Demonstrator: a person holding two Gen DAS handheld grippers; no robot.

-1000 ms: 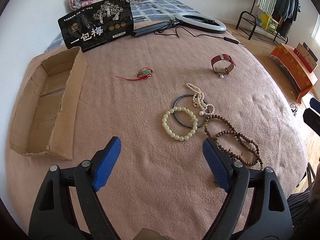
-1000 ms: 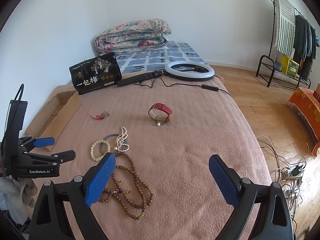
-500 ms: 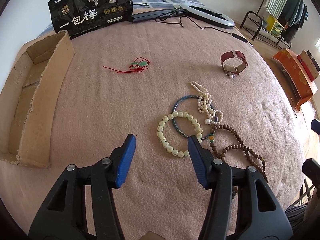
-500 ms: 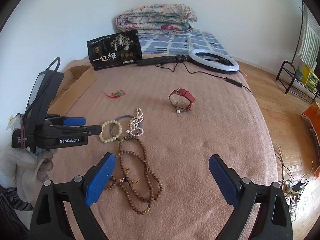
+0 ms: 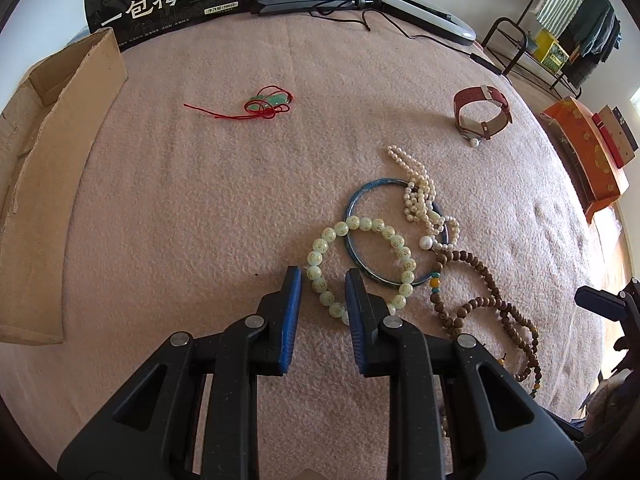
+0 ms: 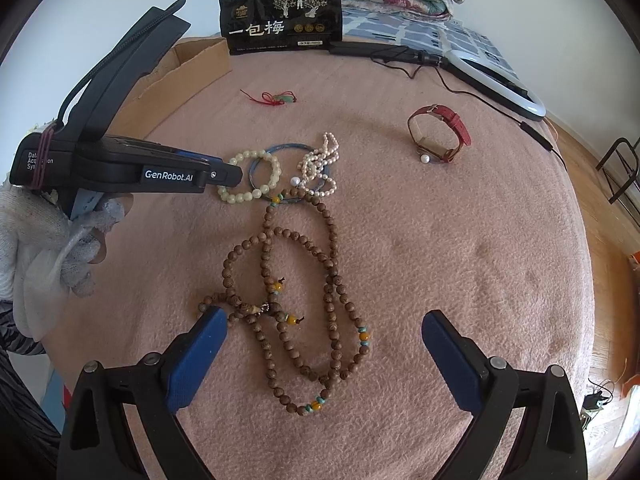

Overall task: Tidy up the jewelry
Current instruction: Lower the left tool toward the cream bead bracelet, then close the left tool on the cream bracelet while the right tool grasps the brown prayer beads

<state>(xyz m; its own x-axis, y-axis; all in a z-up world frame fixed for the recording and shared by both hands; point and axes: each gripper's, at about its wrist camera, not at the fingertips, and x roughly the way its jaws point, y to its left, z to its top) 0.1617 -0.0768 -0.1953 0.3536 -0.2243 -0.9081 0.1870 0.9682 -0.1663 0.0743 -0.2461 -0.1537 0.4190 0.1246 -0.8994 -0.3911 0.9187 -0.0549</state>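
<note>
Two grippers: left (image 5: 320, 280) closing round pale bead bracelet (image 5: 320, 270), right (image 6: 320, 336) open.

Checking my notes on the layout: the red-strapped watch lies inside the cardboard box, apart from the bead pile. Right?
Not inside the box. The left wrist view shows the red-strapped watch on the pink blanket, far from the cardboard box; it is apart from the bead pile.

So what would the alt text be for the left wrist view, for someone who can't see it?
The left gripper has been closing around one side of a pale green bead bracelet on a pink blanket. The bracelet overlaps a blue bangle; a cardboard box sits left.
</note>
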